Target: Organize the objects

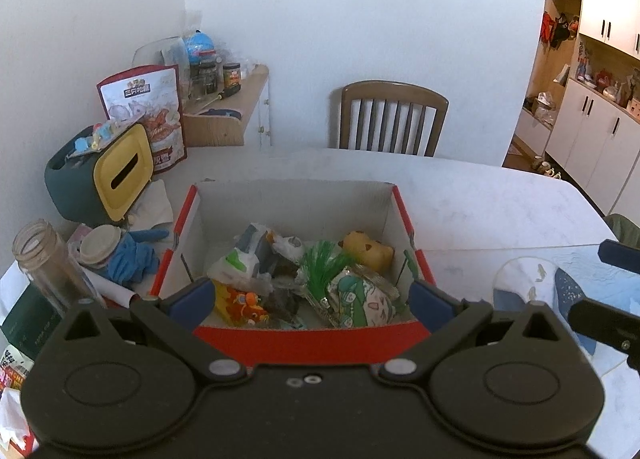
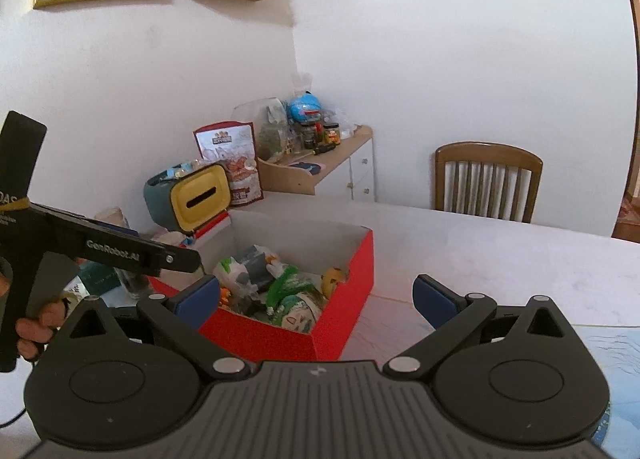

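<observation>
Both grippers empty, jaws wide: left gripper hovers over box on table, right gripper just beside it. Toys lie inside box. Judged step: choosing a pick. Next: descend w/ left, close on top item, e.g. green tuft.

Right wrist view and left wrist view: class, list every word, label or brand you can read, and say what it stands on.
"GenRobot.AI": on the left hand-held gripper, along its arm.
"DAS": cut off at the picture's edge, on the same device.
Snack bag: Chinese print, too blurred to read.
Green book: print too small to read.
Jar labels: unreadable.
</observation>
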A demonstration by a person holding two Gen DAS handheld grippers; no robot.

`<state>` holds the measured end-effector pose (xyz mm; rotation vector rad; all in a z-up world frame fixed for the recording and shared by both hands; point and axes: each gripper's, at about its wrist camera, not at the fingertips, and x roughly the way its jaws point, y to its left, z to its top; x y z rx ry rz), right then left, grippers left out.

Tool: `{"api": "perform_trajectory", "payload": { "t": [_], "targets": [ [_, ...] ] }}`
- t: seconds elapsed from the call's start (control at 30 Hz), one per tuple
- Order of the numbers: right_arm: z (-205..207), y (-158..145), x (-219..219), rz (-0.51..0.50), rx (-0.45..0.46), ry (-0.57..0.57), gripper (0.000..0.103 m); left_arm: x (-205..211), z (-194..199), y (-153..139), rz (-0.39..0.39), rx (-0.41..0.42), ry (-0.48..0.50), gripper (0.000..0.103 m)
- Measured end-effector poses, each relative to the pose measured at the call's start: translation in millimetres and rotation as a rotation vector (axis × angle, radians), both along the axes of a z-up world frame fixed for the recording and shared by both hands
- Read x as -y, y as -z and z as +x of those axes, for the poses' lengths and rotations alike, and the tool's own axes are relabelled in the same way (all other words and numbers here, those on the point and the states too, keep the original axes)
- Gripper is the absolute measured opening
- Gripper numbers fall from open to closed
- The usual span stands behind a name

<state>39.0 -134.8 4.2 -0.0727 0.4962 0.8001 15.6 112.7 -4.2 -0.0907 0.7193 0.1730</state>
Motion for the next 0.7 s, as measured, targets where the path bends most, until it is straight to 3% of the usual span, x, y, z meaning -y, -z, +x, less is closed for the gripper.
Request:
{"api": "perform_trajectory", "payload": {
  "t": [0.7],
  "targets": [
    [12.5, 12.9, 38.9, -0.022, -0.037, 0.128, 0.103, -3.3, -2.6, 0.1, 0.013, -0.002, -0.015, 0.103]
  ]
}}
